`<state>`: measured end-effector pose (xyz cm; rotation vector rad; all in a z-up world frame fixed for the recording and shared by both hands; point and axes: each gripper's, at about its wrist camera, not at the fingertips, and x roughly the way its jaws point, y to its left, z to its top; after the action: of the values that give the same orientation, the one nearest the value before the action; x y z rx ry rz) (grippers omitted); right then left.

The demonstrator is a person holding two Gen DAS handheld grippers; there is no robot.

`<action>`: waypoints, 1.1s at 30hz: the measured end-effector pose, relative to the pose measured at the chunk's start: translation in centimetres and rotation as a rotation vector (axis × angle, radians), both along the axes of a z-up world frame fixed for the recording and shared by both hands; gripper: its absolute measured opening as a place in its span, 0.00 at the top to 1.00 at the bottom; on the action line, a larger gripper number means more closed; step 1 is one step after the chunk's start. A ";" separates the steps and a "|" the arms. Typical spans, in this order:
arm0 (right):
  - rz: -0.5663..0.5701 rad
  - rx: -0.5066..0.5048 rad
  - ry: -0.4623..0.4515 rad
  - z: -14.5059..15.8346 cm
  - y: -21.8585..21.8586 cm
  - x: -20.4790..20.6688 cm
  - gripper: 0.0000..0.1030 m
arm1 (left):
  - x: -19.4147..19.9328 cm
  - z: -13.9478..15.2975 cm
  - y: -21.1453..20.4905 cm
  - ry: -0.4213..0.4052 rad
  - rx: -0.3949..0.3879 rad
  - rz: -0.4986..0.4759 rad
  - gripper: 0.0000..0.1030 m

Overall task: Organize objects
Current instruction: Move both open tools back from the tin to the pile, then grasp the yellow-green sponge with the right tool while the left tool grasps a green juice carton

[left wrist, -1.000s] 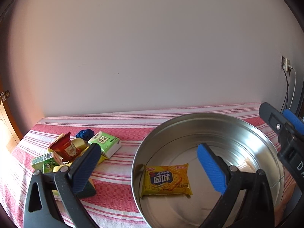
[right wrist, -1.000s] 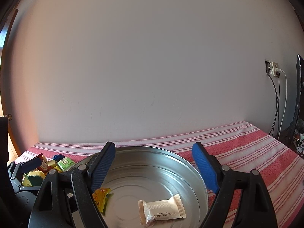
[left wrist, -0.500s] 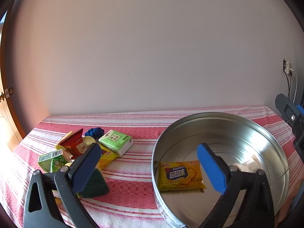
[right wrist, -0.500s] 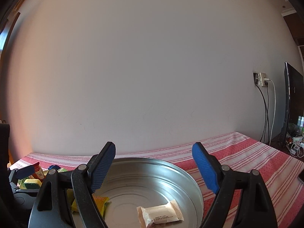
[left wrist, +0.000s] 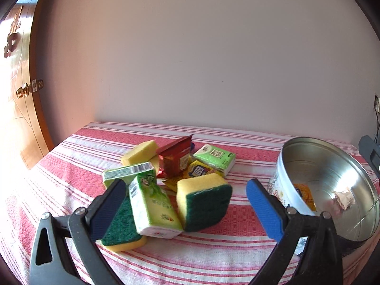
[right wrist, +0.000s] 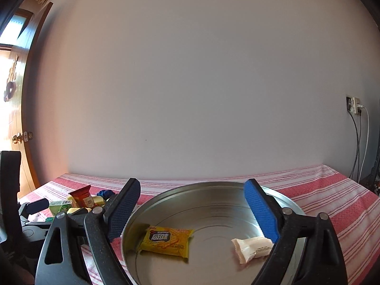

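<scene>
My left gripper [left wrist: 185, 201] is open and empty, close over a pile on the striped cloth: a yellow-green sponge [left wrist: 204, 200] standing on edge, a green tissue pack [left wrist: 152, 207], a second sponge [left wrist: 121, 231] under the left finger, a red sachet [left wrist: 174, 159] and another green pack [left wrist: 215, 155]. My right gripper [right wrist: 190, 210] is open and empty above a round metal tin [right wrist: 213, 187], which holds a yellow snack packet [right wrist: 166, 239] and a white wrapped sweet [right wrist: 251, 249]. The tin [left wrist: 308, 147] stands right of the pile.
A red and white striped cloth [left wrist: 83, 156] covers the table, which ends at a plain wall. A wooden door with a brass knob [left wrist: 23, 92] is at the left. A wall socket with cables [right wrist: 356, 109] is at the right.
My left gripper has swung left, from over the tin to over the pile. My right gripper has stayed over the tin, turning slightly left and lowering.
</scene>
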<state>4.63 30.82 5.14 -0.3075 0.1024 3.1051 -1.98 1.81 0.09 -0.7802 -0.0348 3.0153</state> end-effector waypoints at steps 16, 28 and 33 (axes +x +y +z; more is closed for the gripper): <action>0.258 0.045 -0.220 -1.9 -11.0 -3.9 0.12 | -1.8 -2.6 -11.5 -0.108 0.132 0.196 0.01; 0.289 0.144 -0.440 -5.5 -16.5 -9.2 0.12 | -1.7 -3.0 -13.4 -0.137 0.130 0.227 0.01; 0.337 0.134 -0.507 -6.3 -16.9 -10.2 0.45 | -1.5 -3.0 -12.4 -0.146 0.109 0.208 0.01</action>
<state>-5.57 13.90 -1.13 -1.1983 -0.1845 3.2029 -3.52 -10.56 -2.93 -1.0446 -0.2990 3.1055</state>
